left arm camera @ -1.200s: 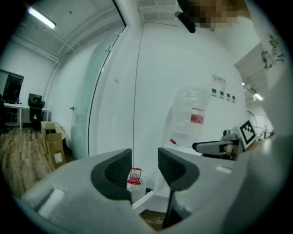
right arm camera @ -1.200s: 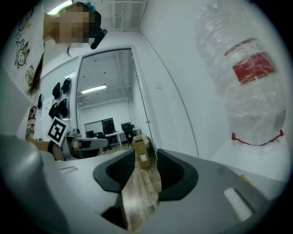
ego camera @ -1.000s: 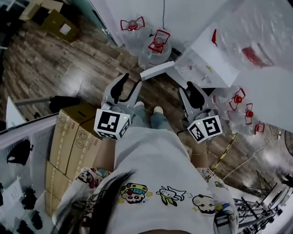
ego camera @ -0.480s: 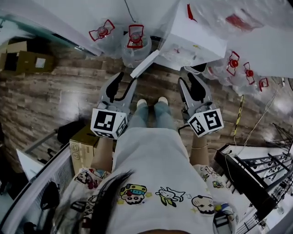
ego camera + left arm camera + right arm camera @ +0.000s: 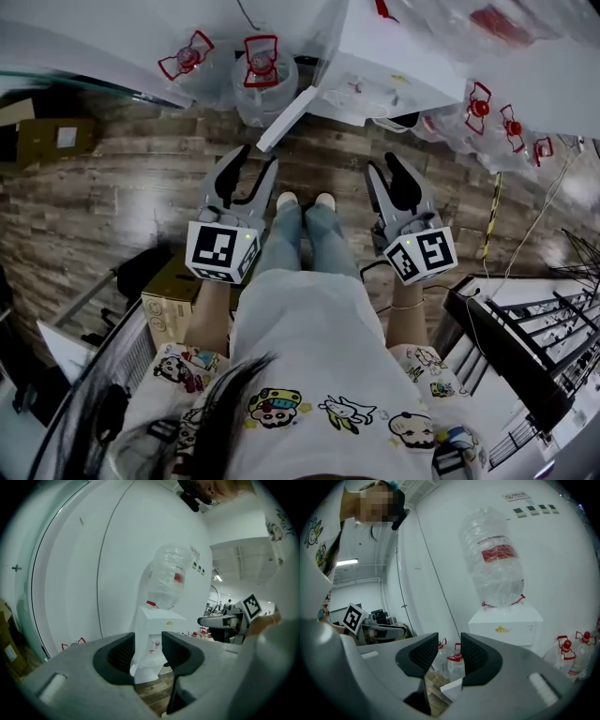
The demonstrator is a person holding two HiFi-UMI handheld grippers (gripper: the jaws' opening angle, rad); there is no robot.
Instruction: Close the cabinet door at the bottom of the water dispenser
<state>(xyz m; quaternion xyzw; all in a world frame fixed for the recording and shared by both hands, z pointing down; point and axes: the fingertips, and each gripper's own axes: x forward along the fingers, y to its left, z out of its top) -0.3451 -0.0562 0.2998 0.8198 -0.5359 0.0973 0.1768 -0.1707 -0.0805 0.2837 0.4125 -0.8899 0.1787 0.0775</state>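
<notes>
I start with my left gripper (image 5: 255, 159): its jaws stand moderately apart with nothing between the pads, and its own view only shows the water dispenser (image 5: 157, 618) far beyond the gap. My right gripper (image 5: 382, 164) is the same, jaws parted and empty. Both hang in front of the water dispenser (image 5: 394, 75), short of it and touching nothing.

Now the cabinet door (image 5: 286, 120). It swings out from the dispenser's bottom as a white panel angled toward me, with its free edge nearest the left gripper. The right gripper view catches a white corner of it low down, just past the jaws (image 5: 452, 688). Empty water jugs (image 5: 262, 70) crowd the floor beside the dispenser, behind the open door.

My read is that the door is not yet touched, so this is the approach. No grip is needed. I'd lay the outer side of a left finger flat against the panel near its free edge, far from the hinge. Then I'd sweep it steadily toward the dispenser's front until flush, keeping clear of the jugs.
</notes>
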